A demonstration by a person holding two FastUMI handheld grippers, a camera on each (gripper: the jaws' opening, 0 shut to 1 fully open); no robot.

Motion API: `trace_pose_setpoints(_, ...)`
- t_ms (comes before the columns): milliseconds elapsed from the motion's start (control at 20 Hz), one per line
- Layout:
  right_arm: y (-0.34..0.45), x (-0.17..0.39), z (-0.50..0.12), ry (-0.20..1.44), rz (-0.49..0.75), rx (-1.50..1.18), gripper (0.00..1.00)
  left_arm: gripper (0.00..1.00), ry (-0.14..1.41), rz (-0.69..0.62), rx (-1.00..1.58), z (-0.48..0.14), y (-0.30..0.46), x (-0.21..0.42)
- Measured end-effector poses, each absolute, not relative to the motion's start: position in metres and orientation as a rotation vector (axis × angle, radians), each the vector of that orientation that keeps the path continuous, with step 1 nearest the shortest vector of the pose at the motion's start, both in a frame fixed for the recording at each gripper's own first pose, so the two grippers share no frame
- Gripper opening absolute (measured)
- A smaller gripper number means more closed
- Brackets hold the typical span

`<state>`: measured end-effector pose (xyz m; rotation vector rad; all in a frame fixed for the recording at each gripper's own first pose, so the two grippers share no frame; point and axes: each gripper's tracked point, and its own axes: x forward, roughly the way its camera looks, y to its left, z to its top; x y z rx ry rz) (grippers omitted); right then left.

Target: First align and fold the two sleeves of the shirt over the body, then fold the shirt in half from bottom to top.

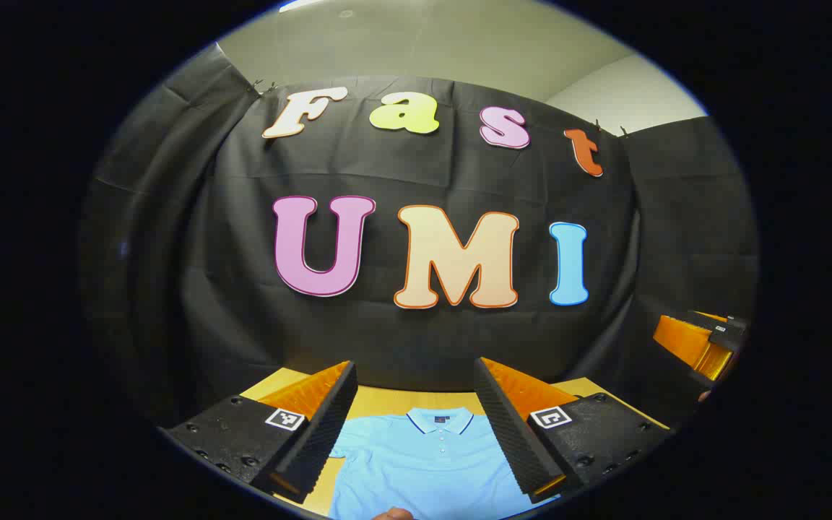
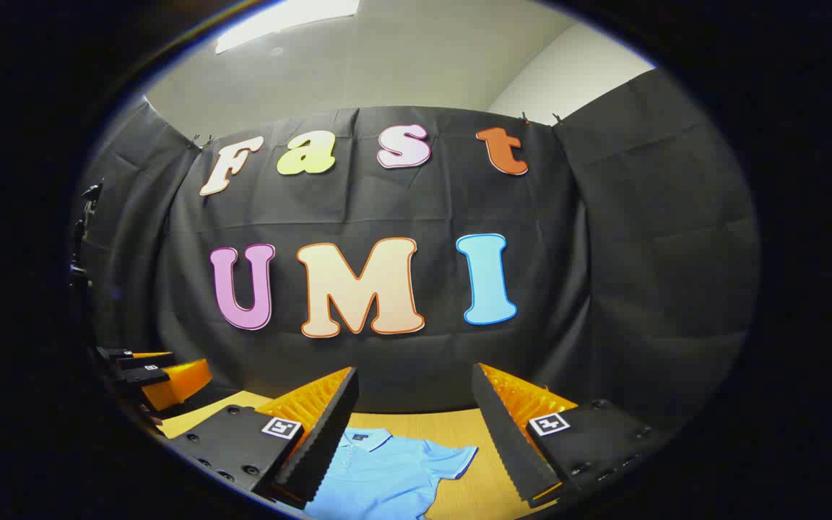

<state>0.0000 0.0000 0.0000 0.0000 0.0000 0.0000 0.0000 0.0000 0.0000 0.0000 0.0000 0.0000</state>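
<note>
A light blue polo shirt (image 1: 423, 462) lies flat on the wooden table (image 1: 387, 401), collar toward the booth's wall. In the left gripper view my left gripper (image 1: 416, 419) hangs open above the collar and chest, nothing between its fingers. The right gripper view has the same shirt (image 2: 380, 473) low in the picture, one short sleeve (image 2: 452, 458) spread out to the right. My right gripper (image 2: 416, 426) is open above that sleeve side, holding nothing. The other gripper appears at the far right of the left gripper view (image 1: 701, 343) and at the far left of the right gripper view (image 2: 152, 379).
The black cloth wall (image 1: 416, 339) rises just behind the table's far edge. Bare wood (image 2: 474, 491) lies to the right of the sleeve. A fingertip (image 1: 393, 514) shows at the bottom rim of the left gripper view.
</note>
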Motion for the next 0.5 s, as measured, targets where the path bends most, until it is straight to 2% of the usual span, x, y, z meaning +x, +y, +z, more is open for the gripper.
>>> trace_pose_setpoints(500,0.018,-0.002,0.008,-0.028,0.009,-0.046,0.98,0.97,0.02,0.004,0.03,-0.009,0.017,-0.006)
